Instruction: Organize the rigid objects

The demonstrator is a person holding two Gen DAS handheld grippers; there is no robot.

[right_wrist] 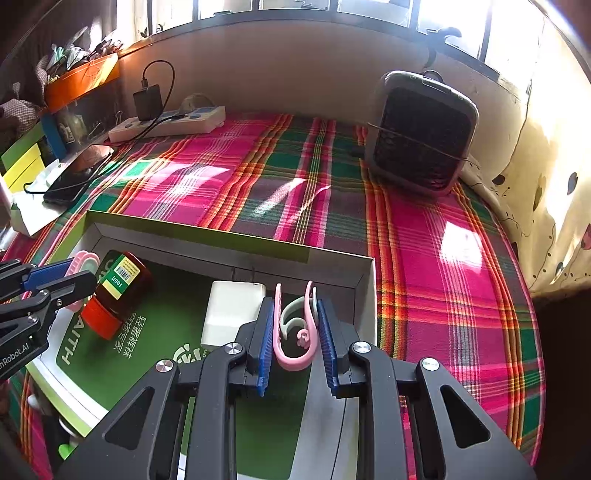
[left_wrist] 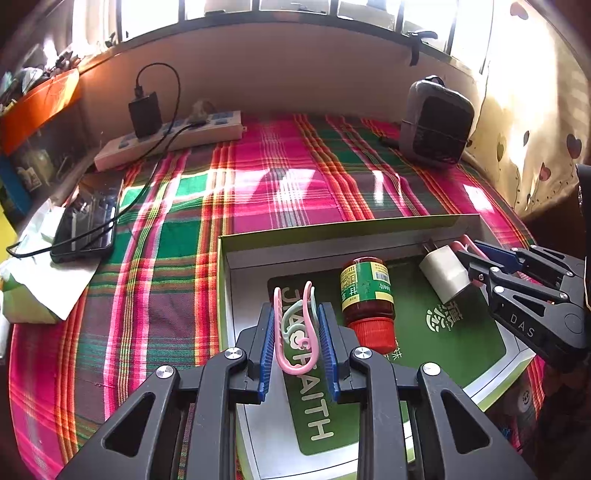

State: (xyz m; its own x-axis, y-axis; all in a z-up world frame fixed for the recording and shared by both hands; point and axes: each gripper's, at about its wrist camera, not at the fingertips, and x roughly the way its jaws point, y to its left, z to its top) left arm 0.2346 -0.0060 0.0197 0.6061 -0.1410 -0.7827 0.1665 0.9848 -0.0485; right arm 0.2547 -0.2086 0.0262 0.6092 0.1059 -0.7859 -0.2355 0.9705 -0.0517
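Clamping pink clips (left_wrist: 295,332), both grippers' fingers (right_wrist: 266,339) hover over a box (left_wrist: 332,230) holding bottle (left_wrist: 365,295) and charger (left_wrist: 445,273).

1. Lived-in room of a home, judged by the plaid cloth (right_wrist: 236,162) in pink, green and orange spread as a cover.
2. Barred window (left_wrist: 295,7) above a ledge, patterned curtain (right_wrist: 546,206) at the right.
3. Household clutter: power strip (left_wrist: 173,142) with charger (left_wrist: 144,112), phone (left_wrist: 85,225), small desk fan (right_wrist: 421,133), orange box (right_wrist: 83,79) on a crowded shelf.
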